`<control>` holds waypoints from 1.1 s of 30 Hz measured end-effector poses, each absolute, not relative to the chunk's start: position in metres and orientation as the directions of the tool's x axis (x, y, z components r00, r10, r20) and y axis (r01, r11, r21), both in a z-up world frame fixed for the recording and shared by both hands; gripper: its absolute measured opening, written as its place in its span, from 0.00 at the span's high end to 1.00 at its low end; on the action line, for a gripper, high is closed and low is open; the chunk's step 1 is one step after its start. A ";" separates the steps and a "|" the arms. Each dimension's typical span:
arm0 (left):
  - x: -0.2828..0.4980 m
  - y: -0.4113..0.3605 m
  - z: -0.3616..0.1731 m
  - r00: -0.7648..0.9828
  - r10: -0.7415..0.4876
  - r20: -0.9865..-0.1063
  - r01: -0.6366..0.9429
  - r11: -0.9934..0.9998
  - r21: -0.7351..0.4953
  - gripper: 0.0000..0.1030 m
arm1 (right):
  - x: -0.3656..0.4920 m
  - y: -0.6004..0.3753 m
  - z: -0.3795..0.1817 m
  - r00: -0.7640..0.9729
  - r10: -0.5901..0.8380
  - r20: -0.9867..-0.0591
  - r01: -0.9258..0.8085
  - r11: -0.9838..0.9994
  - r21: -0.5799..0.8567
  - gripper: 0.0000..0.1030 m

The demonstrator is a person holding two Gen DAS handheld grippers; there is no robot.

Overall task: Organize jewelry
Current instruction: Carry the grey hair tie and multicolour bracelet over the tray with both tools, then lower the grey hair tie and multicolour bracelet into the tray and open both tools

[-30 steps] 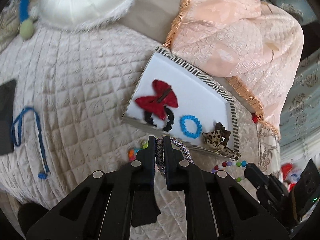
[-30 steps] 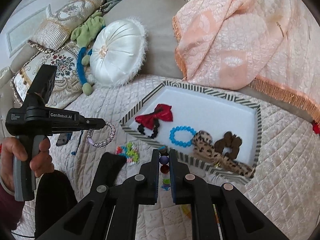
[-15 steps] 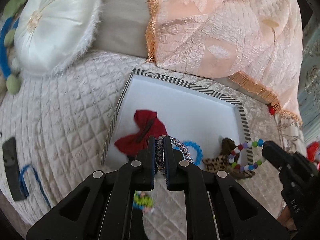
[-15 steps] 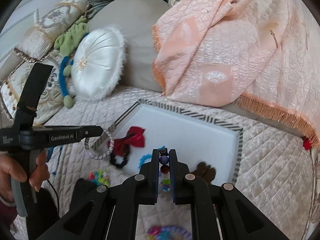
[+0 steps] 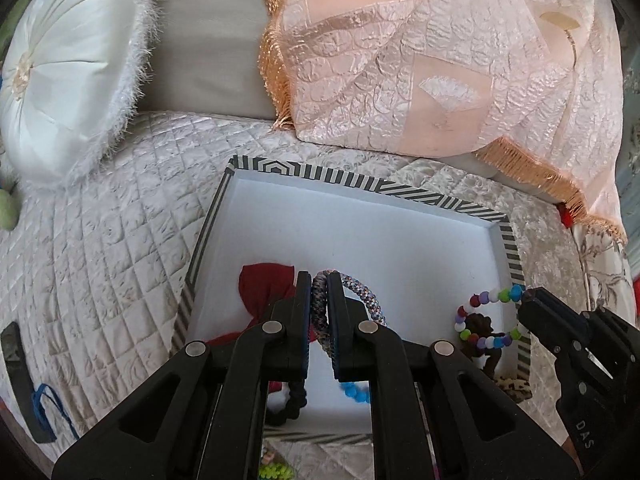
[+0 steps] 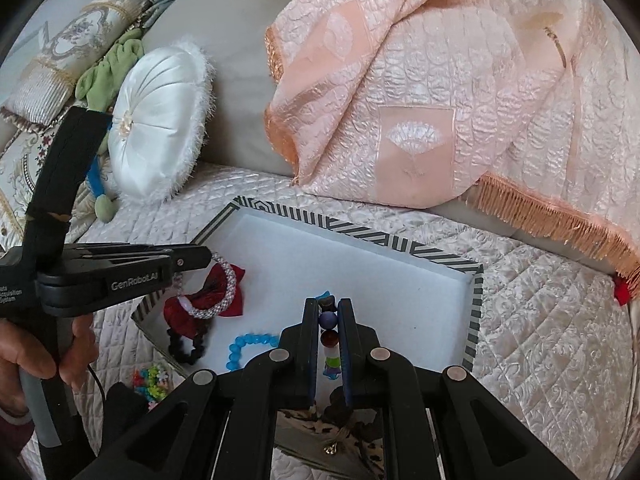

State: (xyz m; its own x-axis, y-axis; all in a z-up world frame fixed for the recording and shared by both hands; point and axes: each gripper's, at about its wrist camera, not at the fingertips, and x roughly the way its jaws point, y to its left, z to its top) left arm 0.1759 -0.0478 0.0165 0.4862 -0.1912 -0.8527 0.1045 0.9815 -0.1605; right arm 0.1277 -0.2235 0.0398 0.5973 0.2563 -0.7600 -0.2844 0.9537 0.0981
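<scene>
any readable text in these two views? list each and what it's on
"GenRobot.AI": white print on the side of the left hand-held gripper, right wrist view.
"DAS": on the body of the right hand-held gripper, left wrist view; it may be part of a longer word.
Small white lines at the rear of the left hand-held gripper's body, right wrist view: too small to read reliably.
No other text visible.

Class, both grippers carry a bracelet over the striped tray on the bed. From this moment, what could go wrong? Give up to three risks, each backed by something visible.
1. The left gripper pinches the braided bracelet above the red bow; released here, it may land on the bow and tangle.
2. The right gripper holds the beaded bracelet near the tray rim, so it could drop outside.
3. The two grippers are close and might collide.
</scene>
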 end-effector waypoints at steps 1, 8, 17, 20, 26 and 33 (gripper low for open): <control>0.177 -0.048 0.016 0.485 -0.192 -0.853 0.105 0.981 -0.161 0.94 | 0.128 -0.224 0.039 0.597 0.256 -0.760 -0.284 0.954 0.098 0.92; 0.177 -0.048 0.017 0.480 -0.206 -0.853 0.111 0.979 -0.173 0.94 | 0.129 -0.222 0.040 0.595 0.267 -0.758 -0.292 0.950 0.106 0.92; 0.183 -0.060 0.011 0.462 -0.217 -0.860 0.122 0.976 -0.181 0.94 | 0.131 -0.216 0.041 0.591 0.283 -0.756 -0.305 0.945 0.115 0.92; 0.187 -0.063 0.007 0.458 -0.216 -0.862 0.122 0.976 -0.180 0.94 | 0.135 -0.217 0.038 0.588 0.284 -0.758 -0.304 0.945 0.118 0.92; 0.196 -0.073 -0.002 0.447 -0.205 -0.871 0.124 0.978 -0.166 0.94 | 0.145 -0.221 0.027 0.572 0.281 -0.771 -0.294 0.947 0.128 0.92; 0.207 -0.082 -0.016 0.435 -0.195 -0.879 0.119 0.980 -0.158 0.94 | 0.159 -0.236 0.009 0.548 0.265 -0.793 -0.256 0.956 0.143 0.92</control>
State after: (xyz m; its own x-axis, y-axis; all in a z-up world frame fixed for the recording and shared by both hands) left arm 0.2071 -0.0819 -0.0164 0.4348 -0.1949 -0.8792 0.1190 0.9802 -0.1585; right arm 0.1592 -0.2365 0.0089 0.5478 0.2654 -0.7934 -0.2555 0.9561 0.1434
